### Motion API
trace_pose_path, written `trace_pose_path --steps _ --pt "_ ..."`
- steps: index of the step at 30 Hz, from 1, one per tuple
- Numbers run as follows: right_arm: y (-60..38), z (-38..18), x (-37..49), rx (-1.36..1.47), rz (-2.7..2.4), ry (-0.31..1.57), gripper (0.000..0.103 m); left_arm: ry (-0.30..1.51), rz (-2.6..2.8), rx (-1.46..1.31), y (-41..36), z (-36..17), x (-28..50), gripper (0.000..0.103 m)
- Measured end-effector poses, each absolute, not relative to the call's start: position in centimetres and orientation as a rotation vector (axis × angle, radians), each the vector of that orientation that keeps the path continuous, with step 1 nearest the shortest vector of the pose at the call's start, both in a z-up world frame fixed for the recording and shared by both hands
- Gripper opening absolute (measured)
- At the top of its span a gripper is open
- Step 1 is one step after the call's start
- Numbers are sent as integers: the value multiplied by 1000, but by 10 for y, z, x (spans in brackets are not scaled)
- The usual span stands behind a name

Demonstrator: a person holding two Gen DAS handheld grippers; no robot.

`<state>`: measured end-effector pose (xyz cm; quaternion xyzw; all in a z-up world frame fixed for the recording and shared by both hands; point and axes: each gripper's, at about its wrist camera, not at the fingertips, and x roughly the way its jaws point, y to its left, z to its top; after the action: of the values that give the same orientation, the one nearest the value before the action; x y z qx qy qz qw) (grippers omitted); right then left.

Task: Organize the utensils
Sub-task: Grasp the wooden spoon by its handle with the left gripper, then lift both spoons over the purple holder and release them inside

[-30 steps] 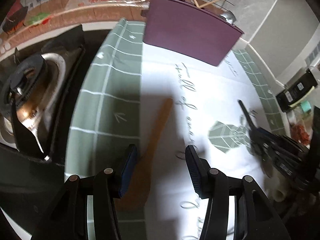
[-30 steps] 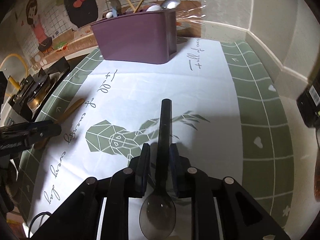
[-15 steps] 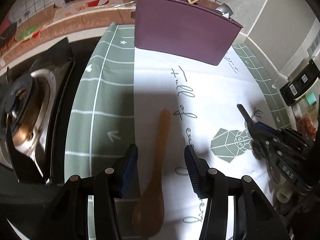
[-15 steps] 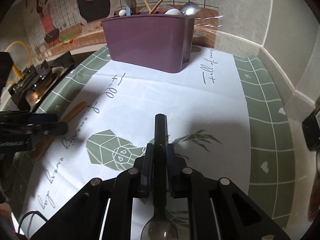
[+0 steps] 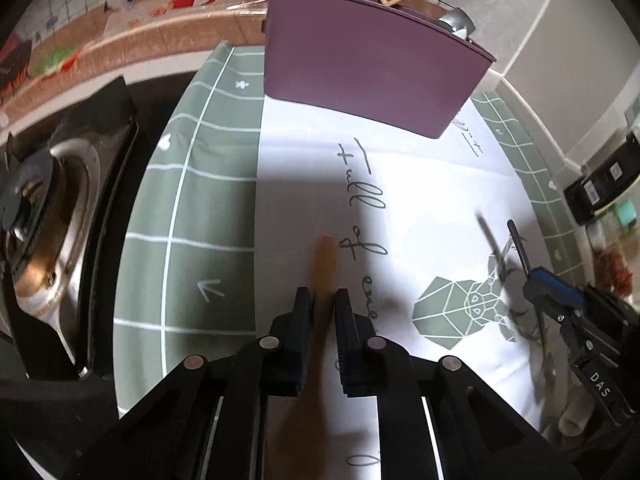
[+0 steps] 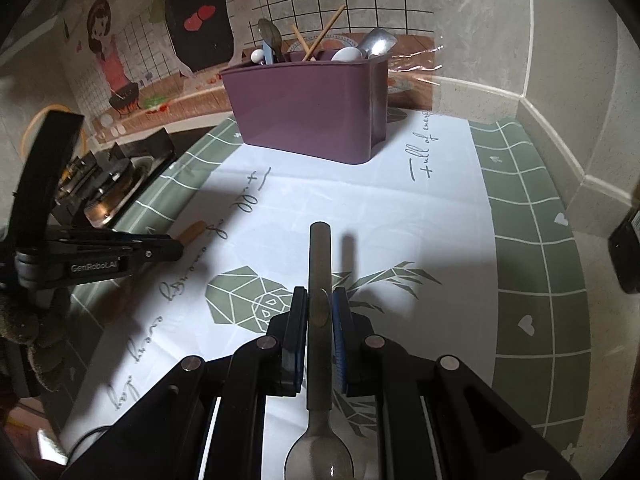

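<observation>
- Left gripper (image 5: 321, 306): closed on the wooden spoon (image 5: 327, 264), clamped at mid-handle; the handle tip points ahead toward the bin (image 5: 372, 76), the bowl lies back under the gripper body and is blurred. Whether the spoon is lifted off the mat (image 5: 192, 200) cannot be told.
- Right gripper (image 6: 320, 308): closed on the grey spoon (image 6: 320, 256), clamped on the handle; the handle end points forward, the bowl sits below the fingers near the camera. A shadow is cast on the mat beside the handle, so the spoon is judged to be held clear of it.
- Bin: purple, upright at the far edge of the mat, well apart from both grippers; chopsticks (image 6: 320, 38), a metal spoon (image 6: 376, 46) and other utensils are already stood in it.
- Stove (image 5: 44, 216): set to the left of the mat, apart from the work.
- Step in hand: pick-up judged complete for both spoons; transport to the bin is not yet done.
- Next move: each spoon is to be carried over the bin rim, tilted upright and lowered into free space among the standing utensils before release. The grippers are best brought in one at a time, as the opening is narrow and crowded.
</observation>
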<state>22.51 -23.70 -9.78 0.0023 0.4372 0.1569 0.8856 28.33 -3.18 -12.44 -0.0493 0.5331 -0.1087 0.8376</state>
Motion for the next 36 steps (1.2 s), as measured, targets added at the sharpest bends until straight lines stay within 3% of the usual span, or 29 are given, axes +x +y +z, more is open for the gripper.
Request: trace_pose_path --steps 12,30,36 --pt "-249 -90 220 22 346 911 12 1000 -223 -264 -14 -89 231 11" --pt "-223 -116 236 -148 353 1002 17 1073 -215 -233 -17 -104 230 11" --pt "-222 -114 231 -145 368 994 12 1142 -188 -196 -23 -119 239 11"
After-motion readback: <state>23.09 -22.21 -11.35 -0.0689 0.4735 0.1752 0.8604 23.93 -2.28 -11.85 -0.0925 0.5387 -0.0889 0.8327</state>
